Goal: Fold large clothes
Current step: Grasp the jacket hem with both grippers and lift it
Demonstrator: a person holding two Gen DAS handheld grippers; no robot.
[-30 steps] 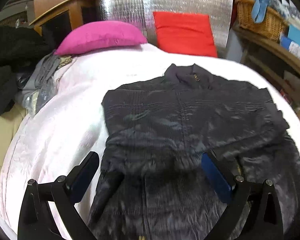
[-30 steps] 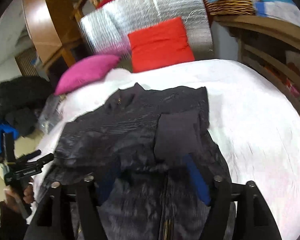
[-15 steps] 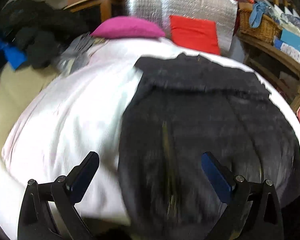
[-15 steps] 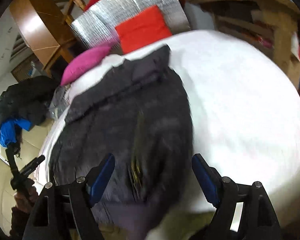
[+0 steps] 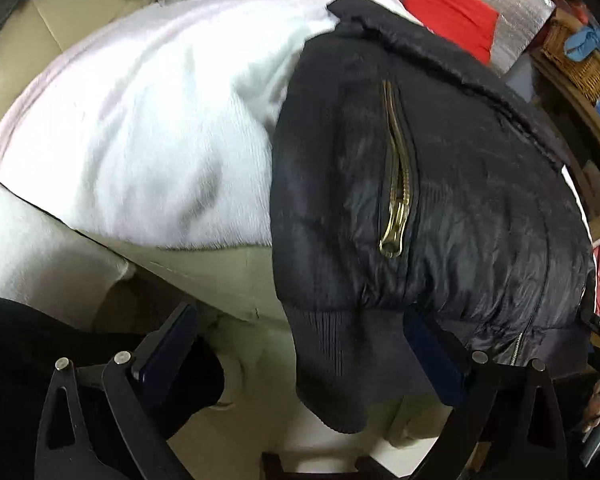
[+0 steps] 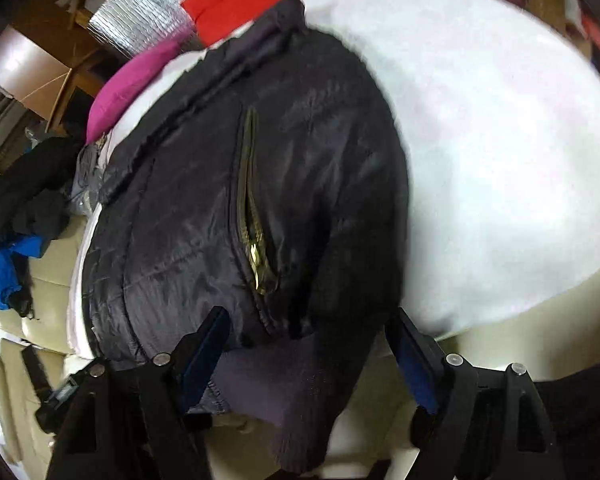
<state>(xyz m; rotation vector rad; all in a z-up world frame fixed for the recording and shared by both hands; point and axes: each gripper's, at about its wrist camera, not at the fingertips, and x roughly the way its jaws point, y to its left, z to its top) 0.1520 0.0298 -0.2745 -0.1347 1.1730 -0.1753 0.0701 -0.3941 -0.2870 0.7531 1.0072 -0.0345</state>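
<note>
A black padded jacket with gold pocket zips lies on a white blanket; its ribbed hem hangs over the near edge. My left gripper is open, with the hem's left corner hanging between its spread blue pads. In the right wrist view the jacket shows again on the blanket, and my right gripper is open around the hem's right corner. Neither pair of pads presses the cloth.
A pink cushion, a red cushion and a silver foil sheet lie at the far end. A dark clothes heap with blue fabric is left. A wicker basket sits on wooden shelves right.
Both grippers have drawn back from over the jacket's middle to its near hem at the bed's edge and dropped lower. The jacket lies flatter, its sleeves folded in.
</note>
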